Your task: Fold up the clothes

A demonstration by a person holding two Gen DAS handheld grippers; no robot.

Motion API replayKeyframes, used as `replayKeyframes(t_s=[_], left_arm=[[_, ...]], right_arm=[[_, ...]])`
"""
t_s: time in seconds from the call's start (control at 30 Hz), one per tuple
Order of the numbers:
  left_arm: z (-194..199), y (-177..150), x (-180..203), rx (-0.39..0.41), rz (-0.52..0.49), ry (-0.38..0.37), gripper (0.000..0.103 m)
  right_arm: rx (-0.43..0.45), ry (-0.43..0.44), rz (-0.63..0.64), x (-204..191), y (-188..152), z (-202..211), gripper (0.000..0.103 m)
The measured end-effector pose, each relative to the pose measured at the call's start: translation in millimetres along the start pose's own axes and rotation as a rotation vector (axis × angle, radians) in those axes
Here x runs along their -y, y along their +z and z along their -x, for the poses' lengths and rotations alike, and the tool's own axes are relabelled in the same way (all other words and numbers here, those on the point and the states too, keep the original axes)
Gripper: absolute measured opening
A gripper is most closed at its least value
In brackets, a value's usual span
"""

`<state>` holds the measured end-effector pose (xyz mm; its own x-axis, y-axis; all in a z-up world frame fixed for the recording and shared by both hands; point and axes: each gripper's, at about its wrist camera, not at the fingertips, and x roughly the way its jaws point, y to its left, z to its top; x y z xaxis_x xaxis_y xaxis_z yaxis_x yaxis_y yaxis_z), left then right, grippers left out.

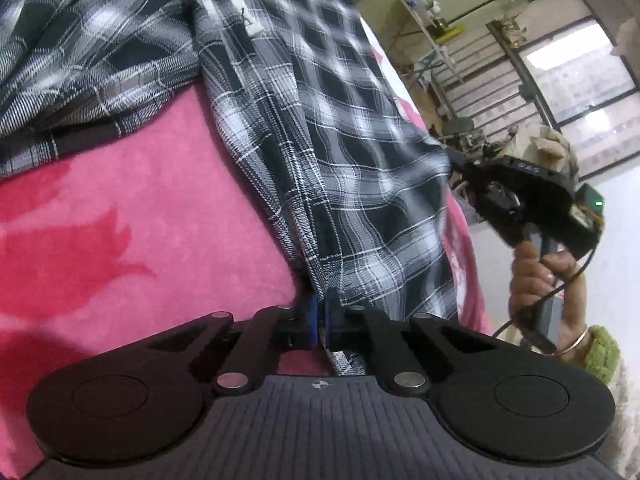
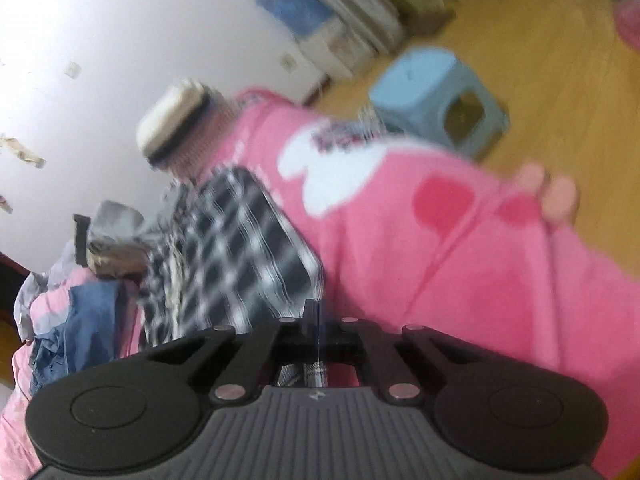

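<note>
The checked shirt (image 1: pixel 344 168) (black, white and grey) is lifted off the pink blanket (image 1: pixel 132 216) and hangs stretched between the two grippers, near the blanket's edge. The left gripper (image 1: pixel 320 320) is pinched tight on one bit of its hem, and the right gripper (image 2: pixel 318 316) is pinched tight on another bit. Past the blanket's edge stands a blue stool (image 2: pixel 436 92) on the wooden floor (image 2: pixel 560 80).

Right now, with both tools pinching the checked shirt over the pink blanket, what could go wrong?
1. The left tool pinches only a narrow edge of the checked shirt, so the cloth may slip out.
2. Another plaid garment lies crumpled beside it and could be dragged along.
3. The right tool view is blurred, suggesting fast motion, which may wrinkle the fold on the pink blanket.
</note>
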<state>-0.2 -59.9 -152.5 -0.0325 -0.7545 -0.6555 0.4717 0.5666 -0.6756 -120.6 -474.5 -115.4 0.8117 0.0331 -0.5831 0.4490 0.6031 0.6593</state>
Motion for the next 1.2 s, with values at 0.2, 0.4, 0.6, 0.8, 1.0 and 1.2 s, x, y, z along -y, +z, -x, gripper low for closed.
replayKeyframes(t_s=[0.2, 0.4, 0.6, 0.8, 1.0, 1.2], left_arm=[[0, -2, -2, -0.005, -0.008, 0.012, 0.001], [2, -3, -1, -0.006, -0.007, 0.017, 0.002], [0, -3, 9, 0.004, -0.022, 0.032, 0.003], [1, -6, 16, 0.018, -0.053, 0.057, 0.003], [-1, -7, 17, 0.030, -0.052, 0.071, 0.003], [-3, -6, 18, 0.028, -0.062, 0.076, 0.003]], right_arm=[[0.042, -0.214, 0.094, -3, 4, 1, 0.001], [-0.082, -0.062, 0.010, 3, -14, 47, 0.038], [-0.282, -0.113, 0.109, -11, -85, 87, 0.062], [-0.306, -0.113, 0.347, -62, -135, 91, 0.002], [-0.296, -0.175, 0.897, -120, -201, 62, 0.018], [-0.243, -0.213, 1.250, -163, -238, 51, 0.042]])
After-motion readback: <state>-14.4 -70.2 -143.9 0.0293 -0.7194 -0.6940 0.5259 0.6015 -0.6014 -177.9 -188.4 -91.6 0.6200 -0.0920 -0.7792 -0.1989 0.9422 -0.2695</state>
